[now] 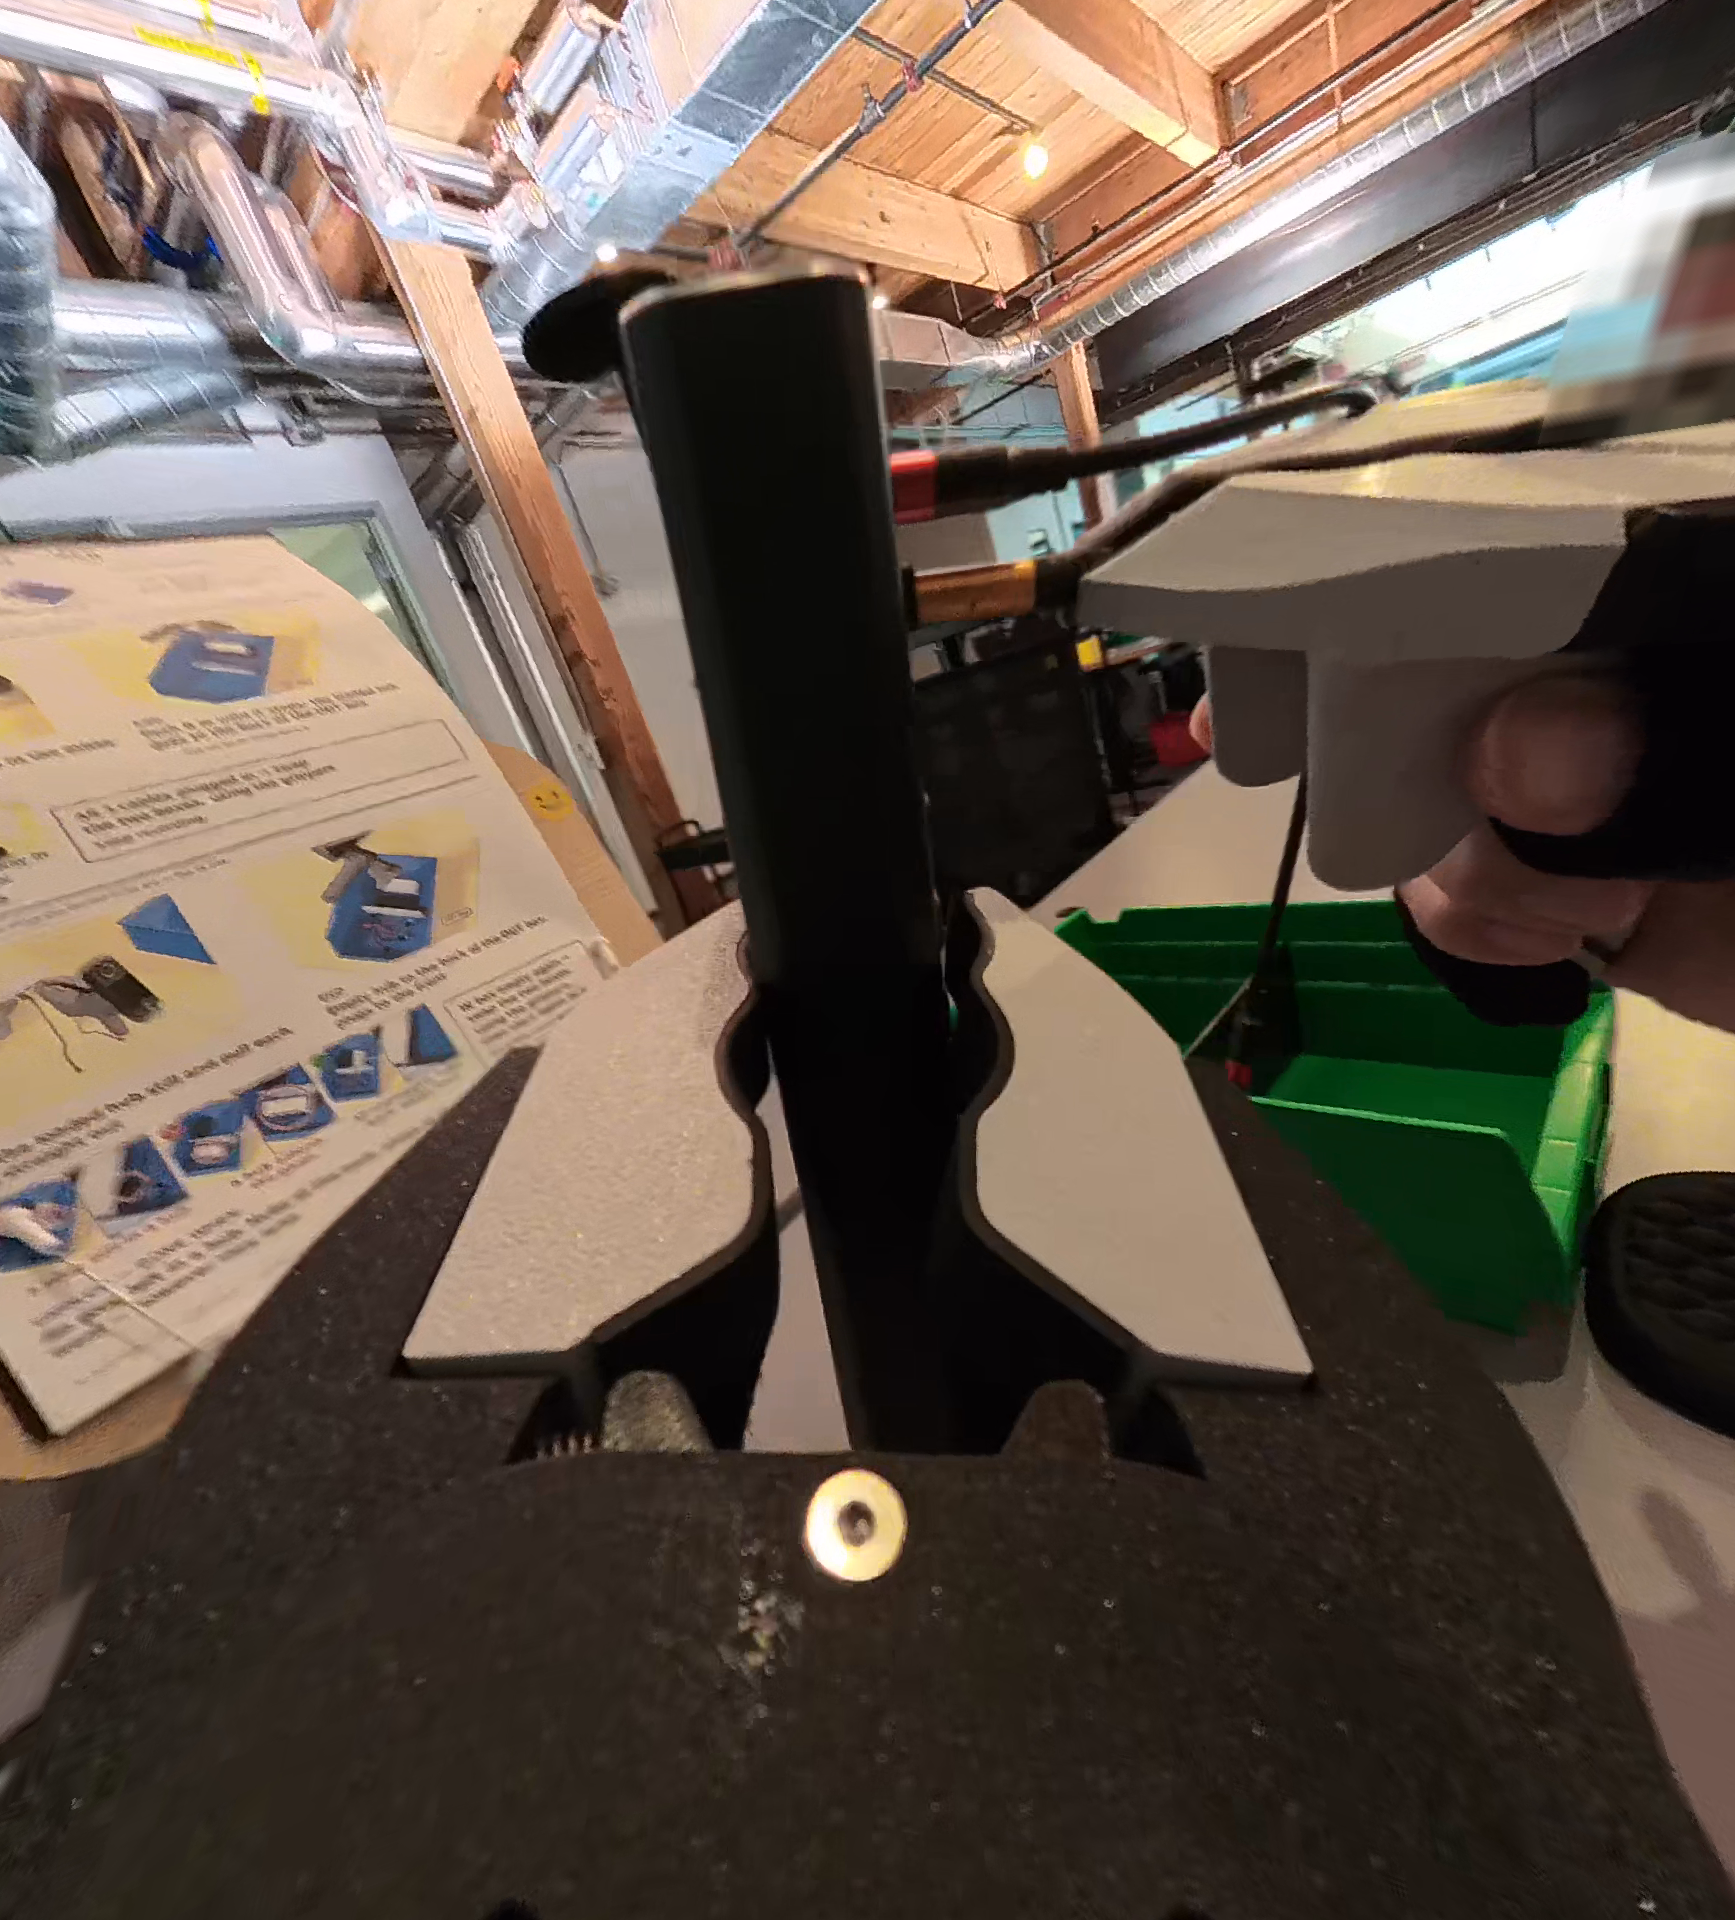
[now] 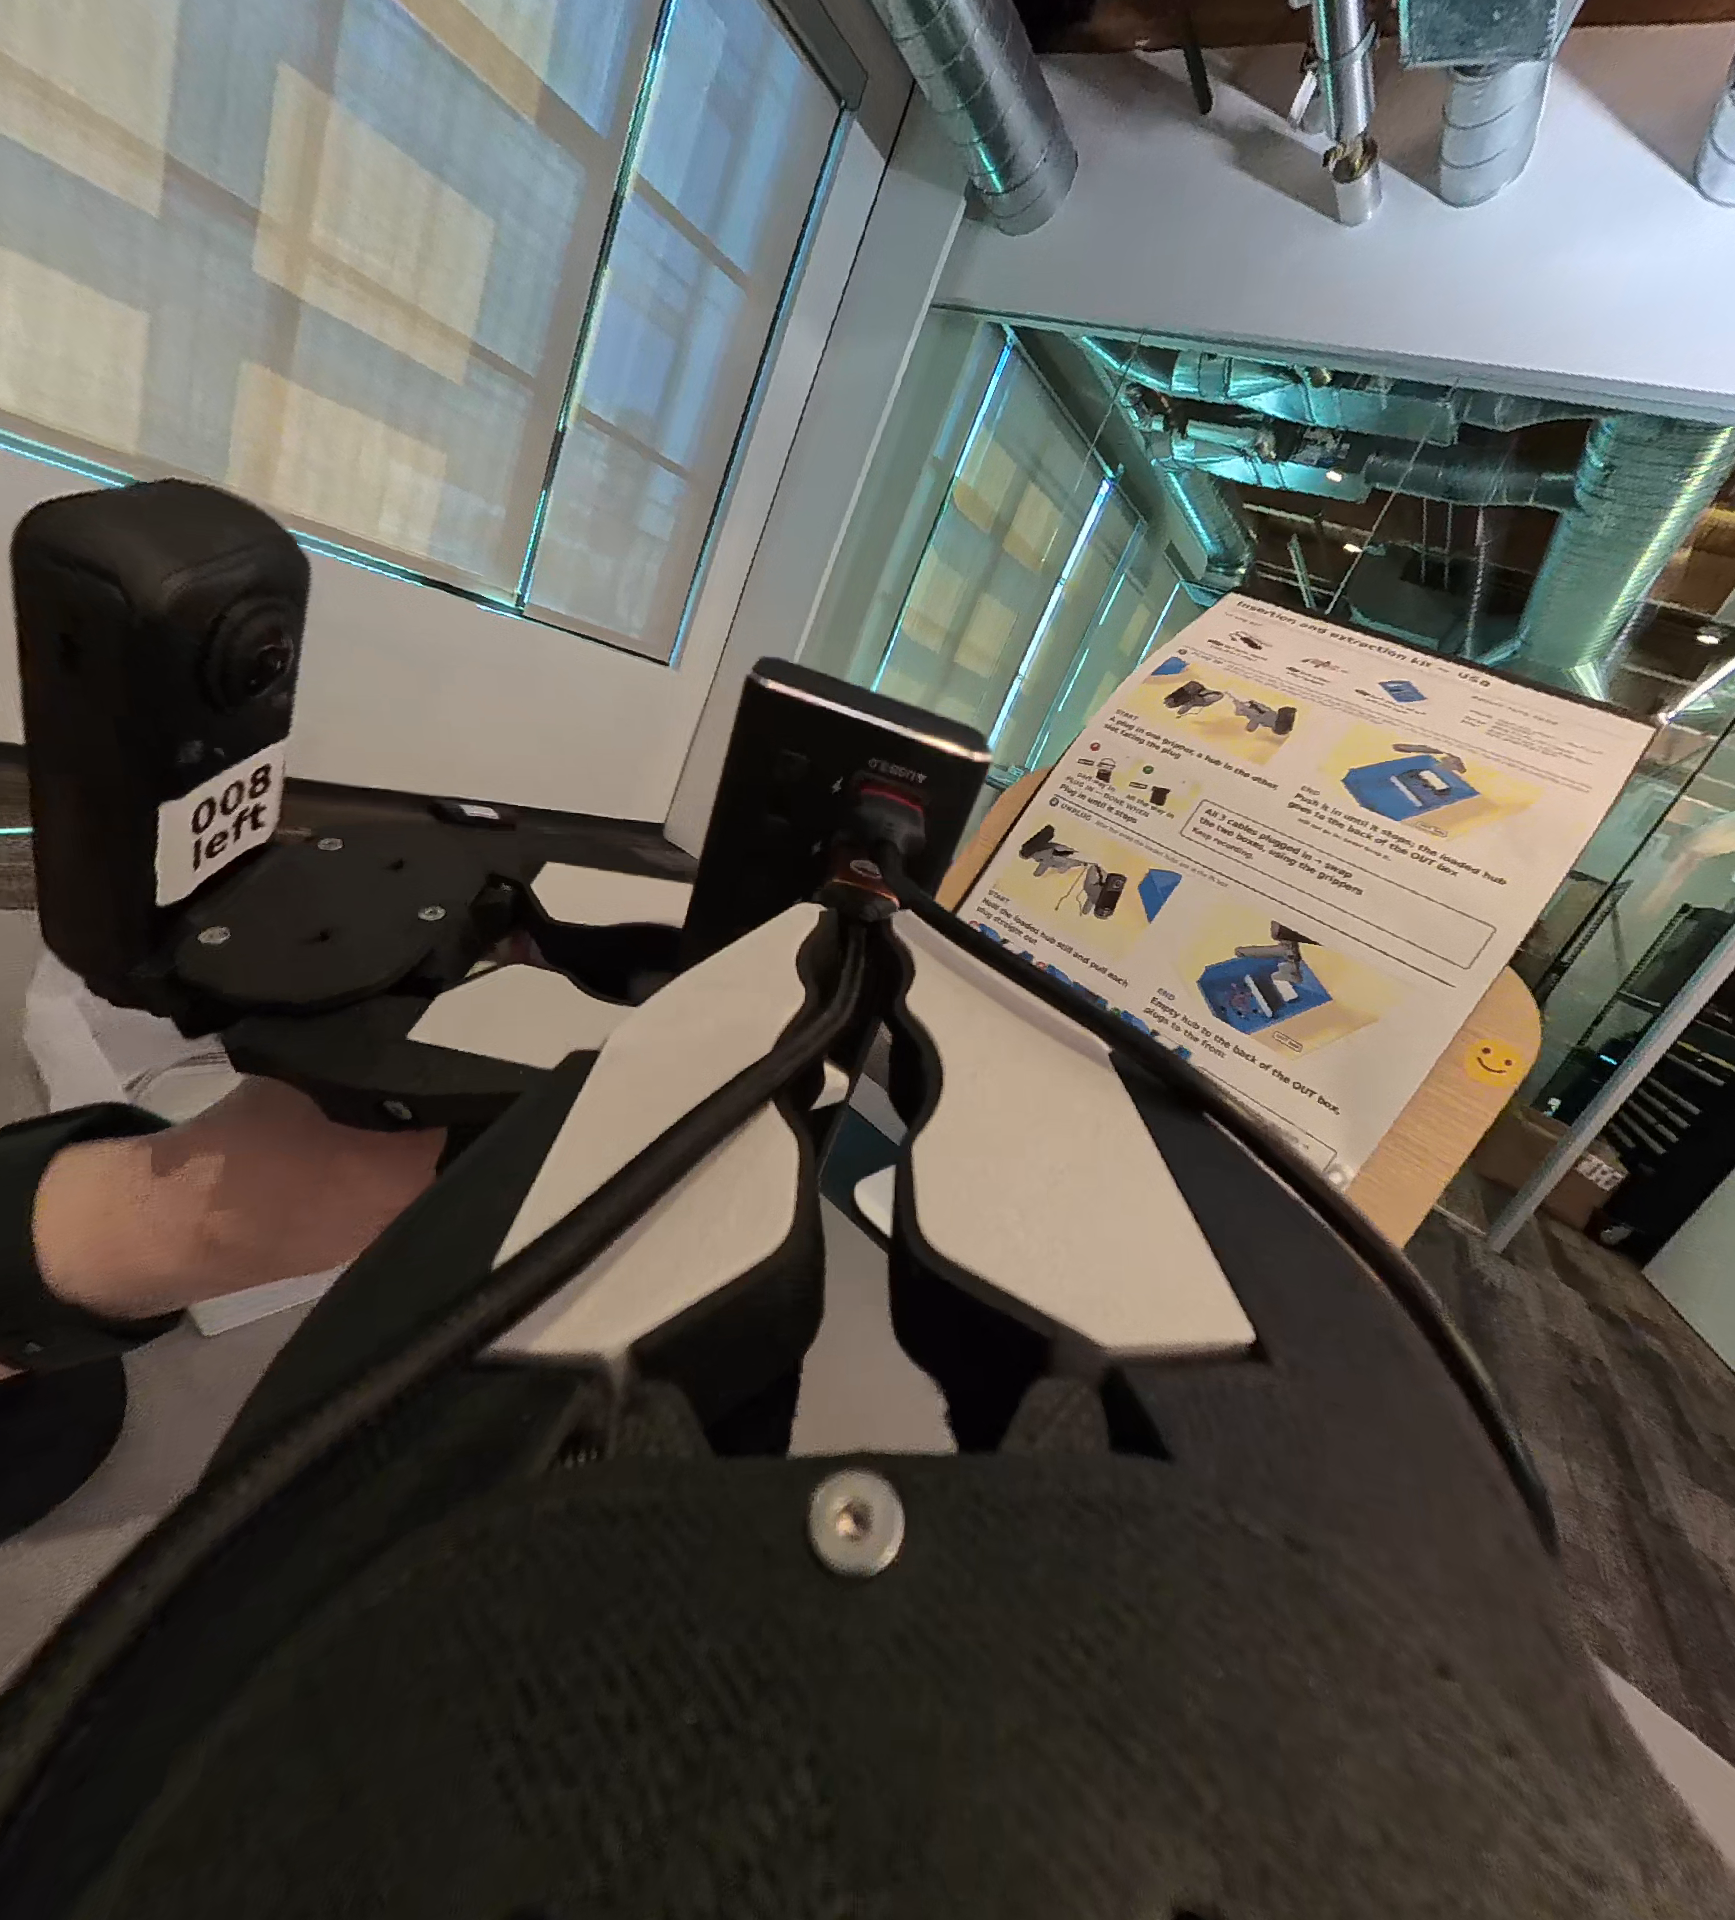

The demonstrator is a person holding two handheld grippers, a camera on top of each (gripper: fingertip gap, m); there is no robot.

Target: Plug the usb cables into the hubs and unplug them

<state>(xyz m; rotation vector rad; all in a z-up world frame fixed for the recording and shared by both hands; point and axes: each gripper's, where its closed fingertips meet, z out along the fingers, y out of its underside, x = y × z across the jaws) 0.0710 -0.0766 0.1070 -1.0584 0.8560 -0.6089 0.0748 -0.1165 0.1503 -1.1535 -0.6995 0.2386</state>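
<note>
My left gripper (image 1: 858, 935) is shut on a dark upright USB hub (image 1: 780, 623) and holds it by its lower part. Two plugs sit in the hub's right side: a red plug (image 1: 915, 485) above and an orange plug (image 1: 972, 592) below. My right gripper (image 1: 1102, 592) comes in from the right, with its tips at the back of the orange plug. In the right wrist view my right gripper (image 2: 847, 920) is shut on the orange plug (image 2: 858, 881), just under the red plug (image 2: 884, 805) in the hub (image 2: 790, 821). Black cables (image 2: 717, 1081) run back between the fingers. The left gripper (image 2: 634, 940) holds the hub from the left.
A green bin (image 1: 1414, 1132) stands on the white table (image 1: 1673, 1091) to the right, with a cable hanging into it. An instruction poster (image 1: 219, 935) on a wooden board leans behind on the left. A black mesh pad (image 1: 1715, 1320) lies beside the bin. The gap from one gripper's tips to the other's is roughly 6 cm.
</note>
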